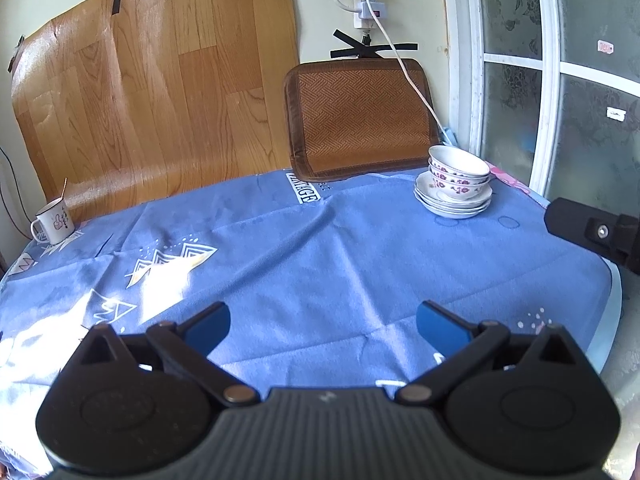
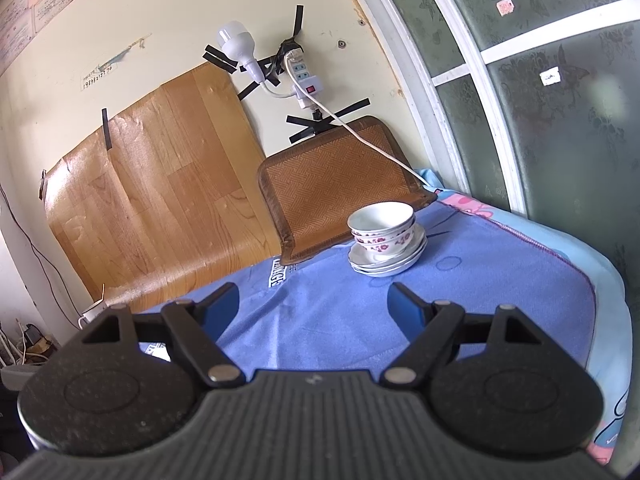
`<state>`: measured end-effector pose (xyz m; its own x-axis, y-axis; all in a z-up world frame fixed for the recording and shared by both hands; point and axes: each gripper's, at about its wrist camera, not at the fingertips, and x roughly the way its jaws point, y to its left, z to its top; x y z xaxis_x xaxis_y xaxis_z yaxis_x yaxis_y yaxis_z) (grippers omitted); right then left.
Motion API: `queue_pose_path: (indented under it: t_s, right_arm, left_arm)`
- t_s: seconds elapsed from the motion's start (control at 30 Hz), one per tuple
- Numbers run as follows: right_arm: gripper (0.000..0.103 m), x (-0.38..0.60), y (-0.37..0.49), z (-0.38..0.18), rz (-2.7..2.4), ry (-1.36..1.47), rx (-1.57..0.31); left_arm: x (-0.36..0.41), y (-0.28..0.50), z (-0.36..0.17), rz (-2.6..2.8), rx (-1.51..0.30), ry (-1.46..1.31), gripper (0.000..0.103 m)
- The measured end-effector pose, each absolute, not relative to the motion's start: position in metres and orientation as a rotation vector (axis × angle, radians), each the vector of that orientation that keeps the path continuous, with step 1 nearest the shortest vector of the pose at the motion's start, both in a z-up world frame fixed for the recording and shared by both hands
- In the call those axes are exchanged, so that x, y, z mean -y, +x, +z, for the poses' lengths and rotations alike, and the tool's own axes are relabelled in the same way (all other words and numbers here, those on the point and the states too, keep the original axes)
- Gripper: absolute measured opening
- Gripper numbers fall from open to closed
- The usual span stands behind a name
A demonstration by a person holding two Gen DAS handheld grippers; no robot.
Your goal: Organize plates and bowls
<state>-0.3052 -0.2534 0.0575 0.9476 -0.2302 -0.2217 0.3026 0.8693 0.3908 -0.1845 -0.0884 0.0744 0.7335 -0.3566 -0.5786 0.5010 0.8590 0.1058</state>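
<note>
Three white bowls with purple flowers [image 1: 458,170] sit nested on a stack of white plates [image 1: 452,202] at the far right of the blue-clothed table [image 1: 320,248]. The same bowls [image 2: 382,226] and plates [image 2: 386,258] show in the right wrist view. My left gripper [image 1: 323,322] is open and empty, low over the near middle of the cloth, well short of the stack. My right gripper [image 2: 315,306] is open and empty, a short way in front of the stack. Part of the right gripper's body [image 1: 592,236] shows at the left wrist view's right edge.
A white mug [image 1: 54,220] with a spoon stands at the far left table edge. A woven brown cushion [image 1: 356,120] leans on the wall behind the stack. A white cable [image 1: 412,76] hangs from a taped power strip. A window frame [image 1: 548,80] bounds the right side.
</note>
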Motion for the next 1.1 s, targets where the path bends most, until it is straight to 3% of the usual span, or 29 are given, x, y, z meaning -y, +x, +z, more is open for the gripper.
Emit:
queue_pose_path:
  t_s: [1.1]
  right_arm:
    - [0.083,0.2524,-0.3049,0.0546,-0.281,0.44,-0.175]
  left_arm:
    - [0.0894,-0.1811,0.0683,-0.482,-0.618,0.253,0.103]
